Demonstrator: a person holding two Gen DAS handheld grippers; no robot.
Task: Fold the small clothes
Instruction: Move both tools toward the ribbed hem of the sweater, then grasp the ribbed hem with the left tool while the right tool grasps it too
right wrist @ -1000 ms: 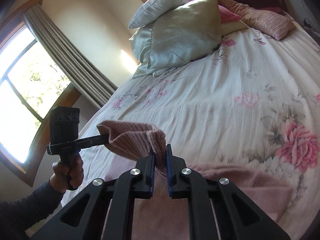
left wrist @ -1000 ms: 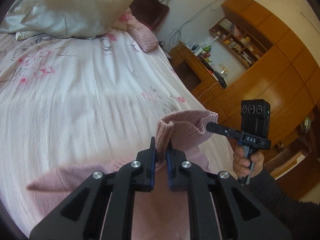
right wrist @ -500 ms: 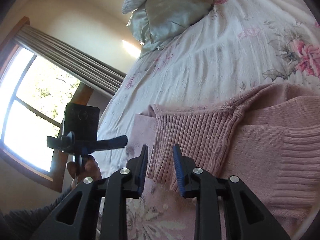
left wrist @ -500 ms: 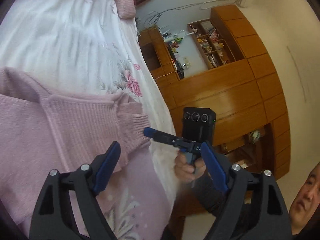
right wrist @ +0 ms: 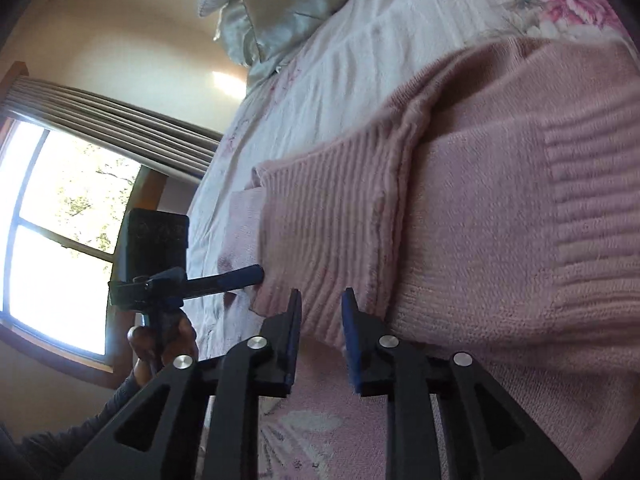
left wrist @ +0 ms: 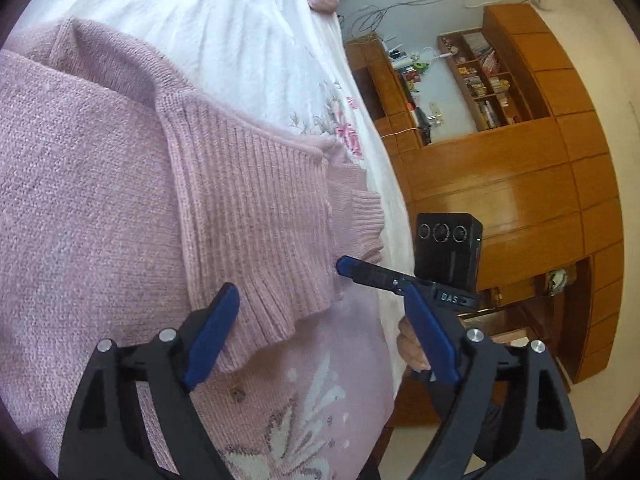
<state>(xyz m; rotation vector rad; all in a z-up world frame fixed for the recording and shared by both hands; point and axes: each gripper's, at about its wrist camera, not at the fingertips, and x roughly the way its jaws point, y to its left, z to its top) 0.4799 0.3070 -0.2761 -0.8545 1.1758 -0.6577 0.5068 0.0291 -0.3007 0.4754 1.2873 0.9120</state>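
Left wrist view is showing the sweater [left wrist: 120, 184] hem lying crosswise ahead of both spread, empty grippers, left gripper [left wrist: 320, 340] and right gripper [right wrist: 320, 312].

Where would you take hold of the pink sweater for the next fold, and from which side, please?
Probably the ribbed hem of the pink sweater, at its near corners. It lies flat on the bed with a free edge facing both open grippers, so the left gripper and right gripper can come in low from the near side and pinch it.
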